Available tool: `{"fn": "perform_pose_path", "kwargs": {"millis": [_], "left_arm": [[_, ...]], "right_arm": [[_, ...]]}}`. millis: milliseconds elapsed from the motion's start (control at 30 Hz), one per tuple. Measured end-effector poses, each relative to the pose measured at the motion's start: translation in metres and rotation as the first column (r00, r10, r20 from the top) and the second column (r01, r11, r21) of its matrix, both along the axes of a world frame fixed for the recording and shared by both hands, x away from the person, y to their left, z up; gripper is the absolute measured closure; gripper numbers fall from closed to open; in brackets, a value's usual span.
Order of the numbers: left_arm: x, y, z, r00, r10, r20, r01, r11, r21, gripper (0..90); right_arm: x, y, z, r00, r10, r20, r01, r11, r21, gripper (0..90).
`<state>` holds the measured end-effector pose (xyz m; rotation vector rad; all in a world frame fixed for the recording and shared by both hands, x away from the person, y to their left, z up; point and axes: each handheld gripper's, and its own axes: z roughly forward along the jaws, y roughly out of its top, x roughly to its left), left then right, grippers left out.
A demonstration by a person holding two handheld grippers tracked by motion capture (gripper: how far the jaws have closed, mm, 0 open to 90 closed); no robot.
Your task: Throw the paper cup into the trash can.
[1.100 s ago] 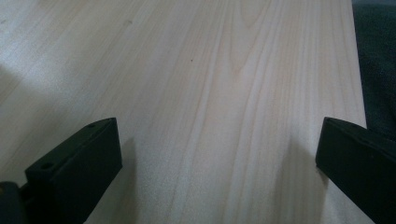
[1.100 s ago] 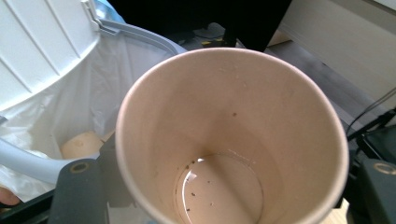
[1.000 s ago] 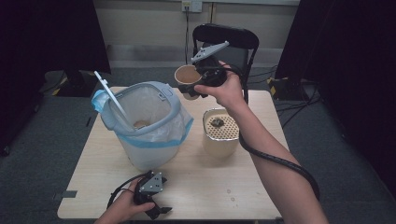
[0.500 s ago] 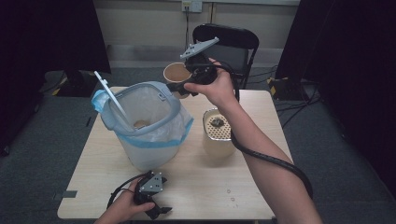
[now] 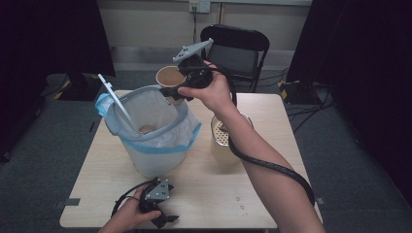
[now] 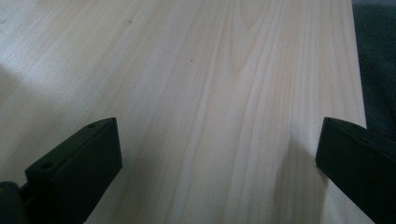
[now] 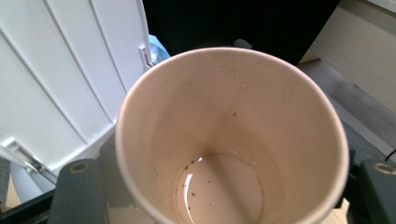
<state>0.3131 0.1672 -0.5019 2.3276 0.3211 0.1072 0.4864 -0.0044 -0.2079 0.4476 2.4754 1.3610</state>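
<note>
Between the closed fingers of the right gripper (image 5: 180, 90), a brown paper cup (image 5: 169, 77) hangs above the rim of the white lined bin (image 5: 160, 145), evidently for discarding, calling for release over the opening; the left gripper (image 5: 163, 219) rests open on the pale wooden surface (image 5: 214, 184).

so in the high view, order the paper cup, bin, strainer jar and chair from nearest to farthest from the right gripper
1. paper cup, gripped in the right gripper.
2. bin, just below, left.
3. strainer jar, lower right on the table.
4. chair, behind the table.
</note>
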Motion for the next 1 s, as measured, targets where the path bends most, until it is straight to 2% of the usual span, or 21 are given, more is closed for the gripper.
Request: {"fn": "perform_pose_path", "kwargs": {"millis": [500, 1000], "left_arm": [[0.000, 0.000, 0.000, 1.0000, 0.001, -0.002, -0.001, 1.0000, 0.000, 0.0], [0.000, 0.000, 0.000, 1.0000, 0.001, 0.000, -0.001, 1.0000, 0.003, 0.0]], "right_arm": [[-0.004, 0.029, -0.015, 0.9981, 0.052, -0.034, -0.052, 0.9986, 0.011, 27.0], [-0.004, 0.045, -0.026, 0.9953, 0.080, -0.055, -0.079, 0.9967, 0.017, 26.7]]}}
